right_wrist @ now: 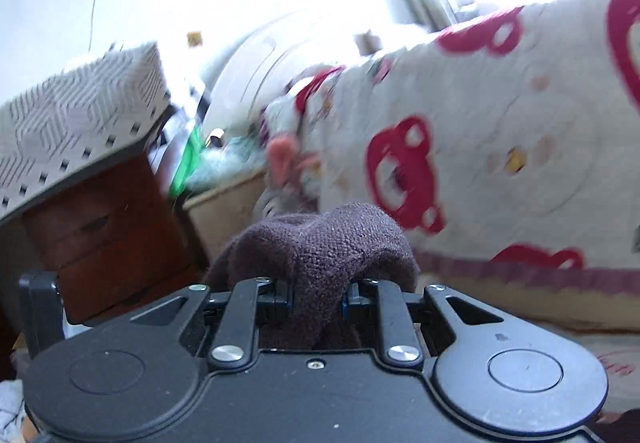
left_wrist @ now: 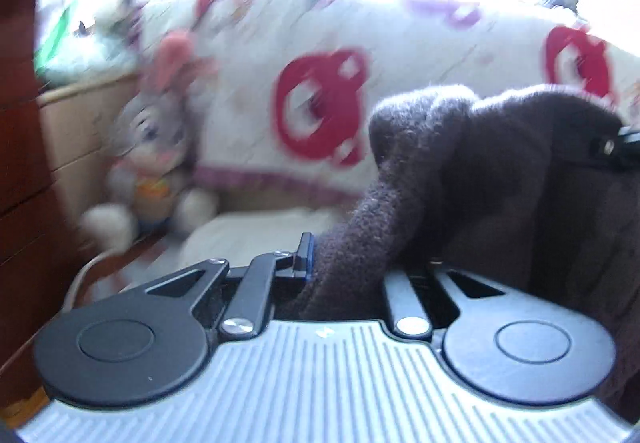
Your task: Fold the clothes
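Centrally, at the lower middle of each wrist view, a dark brown knitted garment [right_wrist: 320, 243] is clamped by both the left claw [left_wrist: 344, 263] and the right claw [right_wrist: 318, 299], apparently held at separate points to spread it for folding; a white red-printed blanket [left_wrist: 288, 83] fills the background.

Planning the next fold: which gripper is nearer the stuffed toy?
Probably left. The left gripper, shut on the brown sweater, has the stuffed toy just ahead-left; behind the right gripper it's mostly hidden.
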The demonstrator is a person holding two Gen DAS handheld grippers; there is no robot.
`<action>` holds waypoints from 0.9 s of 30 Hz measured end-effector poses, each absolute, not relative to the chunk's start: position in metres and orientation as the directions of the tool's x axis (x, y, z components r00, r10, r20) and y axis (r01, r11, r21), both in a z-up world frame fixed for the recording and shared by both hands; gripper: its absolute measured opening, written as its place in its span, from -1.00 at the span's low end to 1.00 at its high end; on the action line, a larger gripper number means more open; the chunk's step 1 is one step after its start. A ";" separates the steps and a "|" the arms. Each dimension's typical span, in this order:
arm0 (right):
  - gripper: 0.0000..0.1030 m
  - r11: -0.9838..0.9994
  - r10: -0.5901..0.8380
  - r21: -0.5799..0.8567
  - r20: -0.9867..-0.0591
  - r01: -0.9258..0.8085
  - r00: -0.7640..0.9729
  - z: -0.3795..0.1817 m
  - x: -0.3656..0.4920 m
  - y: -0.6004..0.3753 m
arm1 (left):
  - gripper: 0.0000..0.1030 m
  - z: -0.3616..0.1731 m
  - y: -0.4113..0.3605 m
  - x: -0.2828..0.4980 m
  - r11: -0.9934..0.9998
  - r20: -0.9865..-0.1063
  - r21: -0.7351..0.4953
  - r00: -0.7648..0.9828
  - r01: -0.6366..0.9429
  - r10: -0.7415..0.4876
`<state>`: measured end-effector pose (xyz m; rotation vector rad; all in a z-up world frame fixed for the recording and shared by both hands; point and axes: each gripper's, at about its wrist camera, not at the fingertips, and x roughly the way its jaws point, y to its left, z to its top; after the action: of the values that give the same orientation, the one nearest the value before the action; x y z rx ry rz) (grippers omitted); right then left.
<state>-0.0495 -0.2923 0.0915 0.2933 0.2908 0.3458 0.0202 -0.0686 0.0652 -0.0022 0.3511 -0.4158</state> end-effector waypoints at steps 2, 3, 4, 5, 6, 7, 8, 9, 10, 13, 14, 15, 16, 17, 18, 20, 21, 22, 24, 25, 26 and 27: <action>-0.37 0.901 0.363 0.337 -0.245 -0.272 0.899 0.088 -0.054 -0.319 | -0.87 0.067 -0.093 0.033 0.885 -0.338 -0.105 0.821 0.453 -0.460; -0.27 0.905 0.354 0.342 -0.279 -0.252 0.893 0.079 -0.055 -0.333 | -0.87 0.067 -0.106 0.041 0.870 -0.348 -0.120 0.801 0.477 -0.487; -0.17 0.912 0.340 0.347 -0.337 -0.219 0.878 0.063 -0.053 -0.348 | -0.87 0.061 -0.122 0.052 0.857 -0.383 -0.132 0.772 0.498 -0.508; -0.03 0.923 0.304 0.352 -0.411 -0.158 0.859 0.045 -0.050 -0.363 | -0.87 0.049 -0.140 0.065 0.845 -0.440 -0.144 0.731 0.515 -0.521; 0.00 0.943 0.219 0.329 -0.504 -0.049 0.835 0.022 -0.048 -0.376 | -0.87 0.034 -0.158 0.080 0.830 -0.505 -0.158 0.679 0.534 -0.533; 0.00 0.961 0.104 0.267 -0.594 0.073 0.798 -0.001 -0.046 -0.387 | -0.88 0.014 -0.175 0.094 0.817 -0.578 -0.176 0.615 0.549 -0.537; 0.00 0.963 -0.012 0.192 -0.671 0.190 0.741 -0.024 -0.045 -0.398 | -0.88 -0.011 -0.192 0.106 0.813 -0.652 -0.196 0.547 0.548 -0.525; 0.00 0.956 -0.106 0.116 -0.718 0.269 0.688 -0.042 -0.046 -0.406 | -0.89 -0.036 -0.204 0.116 0.815 -0.710 -0.210 0.489 0.540 -0.507; 0.00 0.950 -0.177 0.045 -0.738 0.310 0.651 -0.055 -0.049 -0.410 | -0.89 -0.057 -0.211 0.121 0.818 -0.749 -0.224 0.443 0.530 -0.493; 0.00 0.950 -0.226 -0.031 -0.754 0.311 0.616 -0.074 -0.061 -0.411 | -0.90 -0.092 -0.214 0.120 0.805 -0.799 -0.284 0.335 0.520 -0.499; 0.01 0.962 -0.186 -0.008 -0.751 0.273 0.633 -0.073 -0.065 -0.407 | -0.90 -0.094 -0.212 0.120 0.797 -0.799 -0.297 0.321 0.525 -0.509; 0.06 0.976 -0.145 0.002 -0.745 0.220 0.651 -0.073 -0.069 -0.400 | -0.90 -0.090 -0.209 0.120 0.790 -0.793 -0.303 0.319 0.533 -0.520; 0.11 0.988 -0.106 -0.003 -0.740 0.155 0.664 -0.072 -0.069 -0.388 | -0.90 -0.088 -0.207 0.120 0.779 -0.783 -0.320 0.314 0.539 -0.538; 0.21 0.995 -0.071 -0.008 -0.738 0.096 0.671 -0.074 -0.068 -0.375 | -0.90 -0.085 -0.205 0.122 0.765 -0.769 -0.345 0.304 0.544 -0.563; 0.24 0.999 -0.035 -0.014 -0.737 0.037 0.675 -0.075 -0.067 -0.363 | -0.89 -0.083 -0.203 0.124 0.749 -0.758 -0.380 0.282 0.543 -0.588; 0.29 0.997 0.025 -0.031 -0.735 -0.070 0.677 -0.082 -0.064 -0.337 | -0.89 -0.089 -0.199 0.125 0.722 -0.748 -0.458 0.214 0.519 -0.628; 0.34 0.992 0.047 -0.041 -0.741 -0.116 0.669 -0.088 -0.061 -0.326 | -0.89 -0.092 -0.198 0.128 0.712 -0.746 -0.486 0.184 0.507 -0.640; 0.34 0.985 0.068 -0.055 -0.750 -0.164 0.658 -0.094 -0.056 -0.312 | -0.89 -0.094 -0.198 0.128 0.707 -0.749 -0.491 0.167 0.510 -0.641; 0.34 0.966 0.104 -0.074 -0.766 -0.247 0.635 -0.106 -0.046 -0.288 | -0.89 -0.096 -0.198 0.122 0.696 -0.760 -0.476 0.146 0.537 -0.633; 0.34 0.962 0.115 -0.070 -0.770 -0.263 0.627 -0.111 -0.041 -0.280 | -0.89 -0.095 -0.198 0.120 0.687 -0.762 -0.470 0.138 0.555 -0.633; 0.33 0.961 0.125 -0.062 -0.776 -0.271 0.619 -0.118 -0.036 -0.271 | -0.89 -0.094 -0.198 0.119 0.677 -0.758 -0.476 0.128 0.561 -0.640; 0.33 0.962 0.118 -0.065 -0.775 -0.265 0.620 -0.124 -0.030 -0.266 | -0.89 -0.094 -0.197 0.117 0.666 -0.749 -0.491 0.118 0.562 -0.652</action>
<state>-0.0303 -0.2658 -0.1238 -0.1796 0.8754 0.2217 0.1175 -0.1972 -0.0938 -0.0933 1.1496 -0.8896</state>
